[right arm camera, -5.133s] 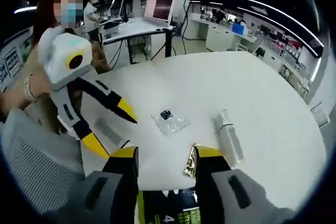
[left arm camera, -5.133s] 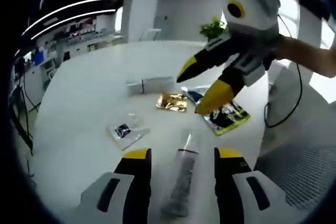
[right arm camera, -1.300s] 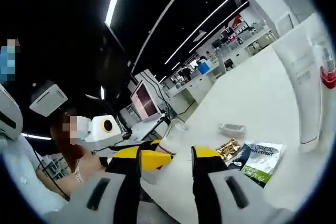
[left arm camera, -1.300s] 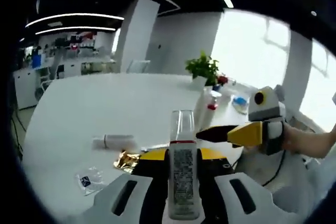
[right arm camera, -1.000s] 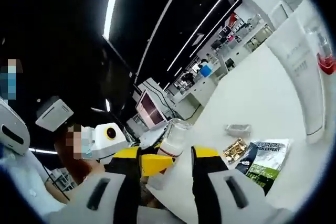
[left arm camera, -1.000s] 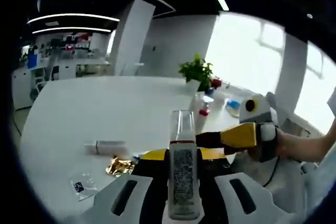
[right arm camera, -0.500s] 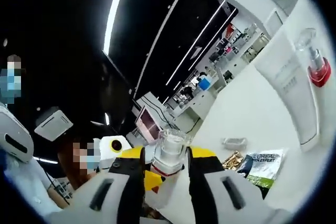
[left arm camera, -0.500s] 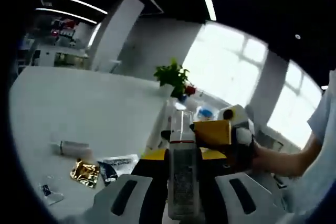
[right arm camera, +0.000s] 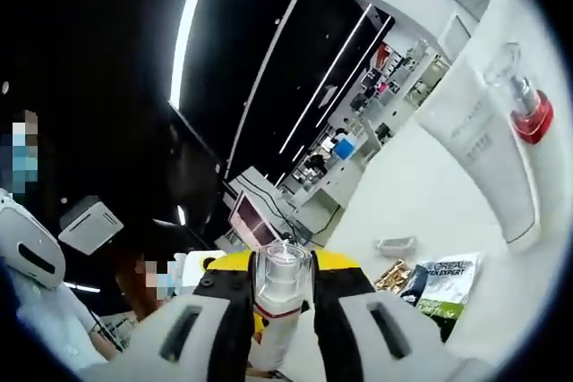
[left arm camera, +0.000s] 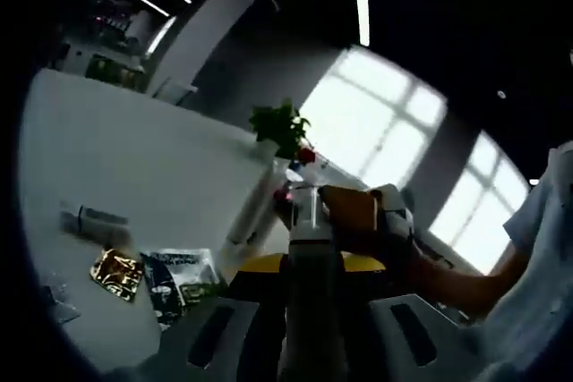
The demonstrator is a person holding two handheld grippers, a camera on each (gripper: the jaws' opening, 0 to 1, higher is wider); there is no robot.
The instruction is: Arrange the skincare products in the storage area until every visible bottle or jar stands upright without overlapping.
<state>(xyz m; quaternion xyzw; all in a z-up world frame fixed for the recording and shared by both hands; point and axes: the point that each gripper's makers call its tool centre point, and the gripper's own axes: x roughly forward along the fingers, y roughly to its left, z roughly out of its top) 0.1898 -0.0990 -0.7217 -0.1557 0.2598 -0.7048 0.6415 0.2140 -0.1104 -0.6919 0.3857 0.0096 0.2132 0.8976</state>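
A clear-capped bottle with a red collar (left arm camera: 309, 297) stands between the jaws of my left gripper (left arm camera: 309, 267), which is shut on its body. My right gripper (left arm camera: 347, 217) reaches in from the right and closes on the bottle's top. In the right gripper view the clear cap (right arm camera: 281, 276) sits pinched between the jaws of the right gripper (right arm camera: 282, 266). A tall white tube (right arm camera: 476, 160) and a red-collared pump bottle (right arm camera: 528, 106) stand upright on the white table (right arm camera: 407, 199). A small tube (left arm camera: 94, 219) lies on its side.
A gold sachet (left arm camera: 115, 272) and a dark green sachet (left arm camera: 179, 279) lie flat on the table (left arm camera: 143, 158); the green sachet (right arm camera: 443, 279) is next to the gold one (right arm camera: 391, 275). A potted plant (left arm camera: 279, 127) stands at the far edge. A person's arm (left arm camera: 466, 279) is at the right.
The right gripper has moved in onto the held bottle and closed around its cap. Both views have tilted further upward.
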